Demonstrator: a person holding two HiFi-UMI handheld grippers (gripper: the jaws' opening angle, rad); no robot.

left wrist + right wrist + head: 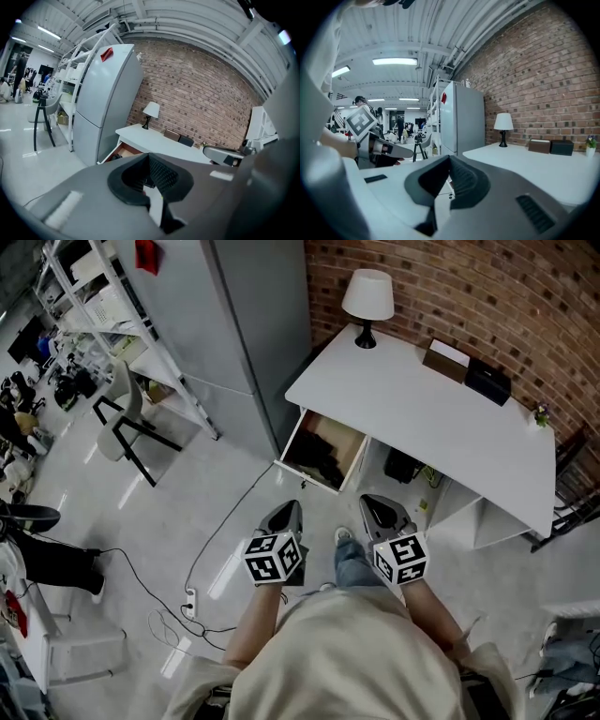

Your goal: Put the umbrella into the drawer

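Observation:
The wooden drawer [292, 439] of the white desk [441, 418] stands pulled open. A dark, bundled thing [323, 457] lies inside it, probably the umbrella; its detail is too dark to tell. My left gripper [289, 507] and right gripper [367, 502] hover side by side above the floor, short of the drawer's front and apart from it. Both are shut with nothing between their fingers. In the left gripper view the closed left gripper [149, 155] points at the drawer [123, 151]. In the right gripper view the closed right gripper [450, 158] points past the desk's corner, and the left gripper [389, 149] shows beside it.
A lamp [367, 298], a brown box [445, 359] and a black box [488, 382] stand on the desk by the brick wall. A grey fridge [244, 324] is left of the desk. A chair [127, 423], shelving [103, 306] and a power strip with cables [190, 601] occupy the floor at left.

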